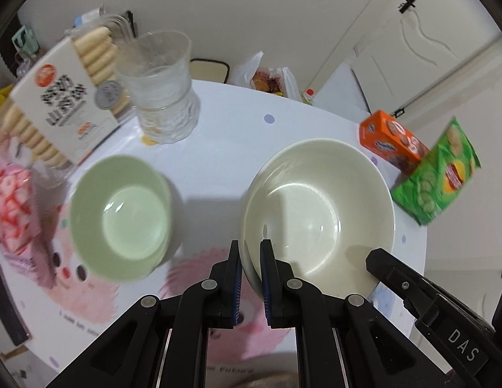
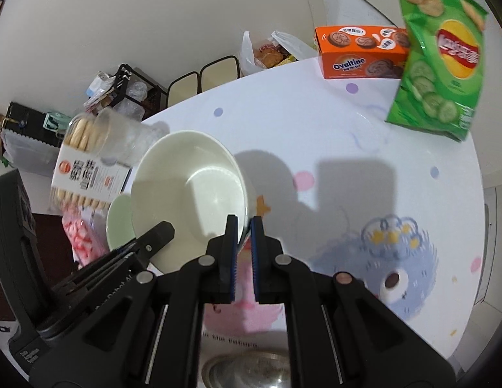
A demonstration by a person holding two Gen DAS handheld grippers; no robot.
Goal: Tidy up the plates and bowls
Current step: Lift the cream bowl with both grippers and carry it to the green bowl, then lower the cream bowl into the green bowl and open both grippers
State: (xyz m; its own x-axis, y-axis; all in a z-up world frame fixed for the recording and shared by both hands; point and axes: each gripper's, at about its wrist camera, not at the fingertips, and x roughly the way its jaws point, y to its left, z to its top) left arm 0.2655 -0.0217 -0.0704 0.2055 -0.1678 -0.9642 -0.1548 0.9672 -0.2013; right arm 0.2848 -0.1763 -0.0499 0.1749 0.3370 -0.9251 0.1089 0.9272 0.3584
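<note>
Left hand-held gripper (image 1: 251, 252) is sitting nearest the left wrist lens, its blue-padded fingers (image 1: 266, 274) closed on the near rim of the white bowl (image 1: 319, 207), one pad inside the wall and one outside. Right hand-held gripper (image 2: 243, 226) is pinching the same bowl (image 2: 186, 190) at its right rim in the right wrist view, jaws nearly together with only the rim between them. Each gripper is showing in the other's view as a black finger at the bowl's edge. Both are pointing steeply downward toward the desk (image 1: 238, 135).

Whether the white bowl is clear of the desk or touching it cannot be told; its underside is hidden. The green bowl (image 1: 121, 216) is lying just left of the white one, motion-blurred in the left view; in the right view only a sliver (image 2: 118, 220) is showing behind the white bowl's rim. A metal, dish-like object (image 2: 247, 371) is being cut off by the bottom edge and the gripper body. The glass tumbler (image 1: 160, 87) is standing behind the green bowl, beside a biscuit box (image 1: 63, 103) with blurred print. The orange Ovaltine box (image 2: 361, 53) and green crisp bag (image 2: 441, 58) are standing at the far right edge of the desk, touching.
</note>
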